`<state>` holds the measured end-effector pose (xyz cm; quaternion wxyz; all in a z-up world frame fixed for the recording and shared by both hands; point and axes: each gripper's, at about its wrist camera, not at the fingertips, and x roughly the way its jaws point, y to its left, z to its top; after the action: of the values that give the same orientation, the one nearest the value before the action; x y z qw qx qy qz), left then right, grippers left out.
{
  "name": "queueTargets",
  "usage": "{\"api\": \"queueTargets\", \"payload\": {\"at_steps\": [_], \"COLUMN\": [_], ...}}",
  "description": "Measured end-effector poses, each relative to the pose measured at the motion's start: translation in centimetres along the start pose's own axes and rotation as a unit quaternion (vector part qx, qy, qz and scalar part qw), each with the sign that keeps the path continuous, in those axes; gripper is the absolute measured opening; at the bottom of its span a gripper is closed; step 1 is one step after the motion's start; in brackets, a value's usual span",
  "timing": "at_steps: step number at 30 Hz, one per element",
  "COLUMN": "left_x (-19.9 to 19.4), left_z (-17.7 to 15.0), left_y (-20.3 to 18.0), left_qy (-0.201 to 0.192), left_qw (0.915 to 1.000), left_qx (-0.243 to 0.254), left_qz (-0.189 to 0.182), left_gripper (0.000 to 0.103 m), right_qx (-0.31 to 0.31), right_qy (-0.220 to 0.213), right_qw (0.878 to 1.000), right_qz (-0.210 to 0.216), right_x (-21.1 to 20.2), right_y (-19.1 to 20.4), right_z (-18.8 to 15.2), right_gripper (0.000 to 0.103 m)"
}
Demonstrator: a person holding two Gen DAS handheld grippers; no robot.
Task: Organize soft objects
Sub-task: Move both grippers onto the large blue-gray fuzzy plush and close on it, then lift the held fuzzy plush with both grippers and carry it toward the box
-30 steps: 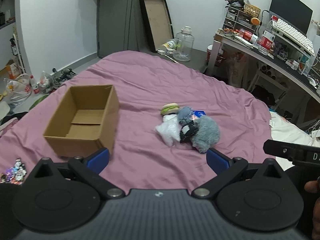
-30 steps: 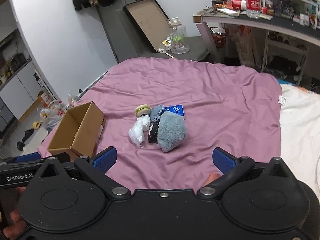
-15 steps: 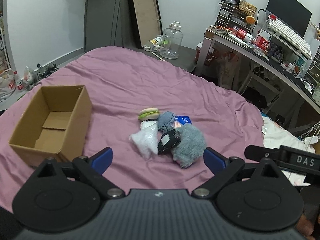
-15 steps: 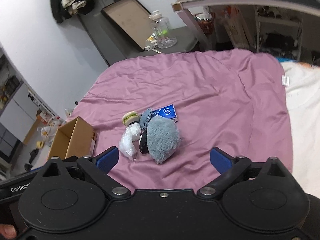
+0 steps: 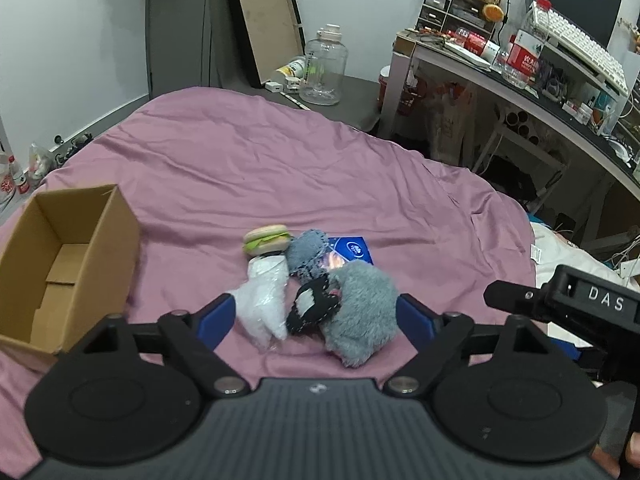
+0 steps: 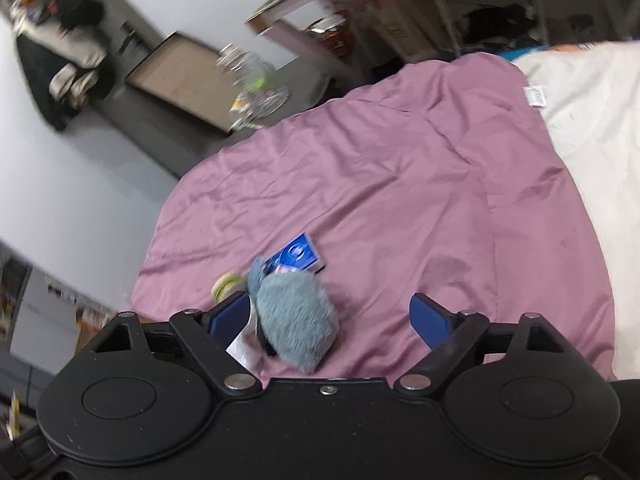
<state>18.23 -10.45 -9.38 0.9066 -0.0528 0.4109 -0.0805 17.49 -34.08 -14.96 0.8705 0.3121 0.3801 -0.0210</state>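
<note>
A small heap lies on the purple bedspread [image 5: 240,168]: a grey furry plush [image 5: 360,320], a black-and-white soft piece [image 5: 312,312], a clear plastic bag [image 5: 264,300], a grey knitted piece [image 5: 308,252], a burger toy [image 5: 266,238] and a blue packet [image 5: 352,250]. My left gripper [image 5: 314,314] hovers just before the heap, its jaws closing with the bag and plush between the blue pads, no pad pressing. My right gripper [image 6: 330,316] is rolled over the grey furry plush [image 6: 296,320], jaws closing, pads clear of it. The blue packet [image 6: 298,256] lies beyond.
An open cardboard box [image 5: 60,264] stands on the bedspread at the left. The other handheld gripper [image 5: 568,304] reaches in from the right in the left wrist view. A cluttered desk [image 5: 520,80] and a clear water jug [image 5: 324,68] stand beyond the bed.
Both grippers came closer to the heap and lower, and their jaws narrowed. The right wrist view has tilted as that gripper rolled. The heap has not moved.
</note>
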Motion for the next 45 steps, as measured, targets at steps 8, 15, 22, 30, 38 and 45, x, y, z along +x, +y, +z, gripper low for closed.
{"api": "queueTargets", "payload": {"at_steps": [8,15,22,30,38,45], "left_x": [3.0,5.5,7.8,10.8,13.8,16.0], "left_z": [0.8,1.5,1.0,0.1,-0.3,-1.0], "left_y": [-2.1,-3.8,-6.0,-8.6,-10.4,-10.1], "left_qy": [0.012,0.027,0.048,0.071,0.09,0.103], "left_qw": [0.9998,0.9995,0.9984,0.993,0.9847,0.9748], "left_qx": [0.013,0.012,0.026,0.068,0.092,0.108], "left_qz": [0.005,0.005,0.012,0.065,0.118,0.166], "left_gripper": [0.072,0.065,0.065,0.066,0.073,0.073], "right_qx": [0.047,0.12,0.167,0.202,0.219,0.212], "right_qy": [0.033,0.081,0.089,0.092,0.097,0.113], "right_qw": [0.998,0.989,0.982,0.975,0.971,0.971], "right_qz": [-0.019,0.013,0.025,0.018,0.013,0.011], "right_x": [3.1,6.1,7.7,8.8,9.5,10.6], "right_y": [-2.0,-4.2,-5.9,-7.4,-8.5,-8.7], "right_z": [1.2,1.8,2.1,2.3,2.3,2.2], "right_gripper": [0.074,0.07,0.066,0.066,0.077,0.078]}}
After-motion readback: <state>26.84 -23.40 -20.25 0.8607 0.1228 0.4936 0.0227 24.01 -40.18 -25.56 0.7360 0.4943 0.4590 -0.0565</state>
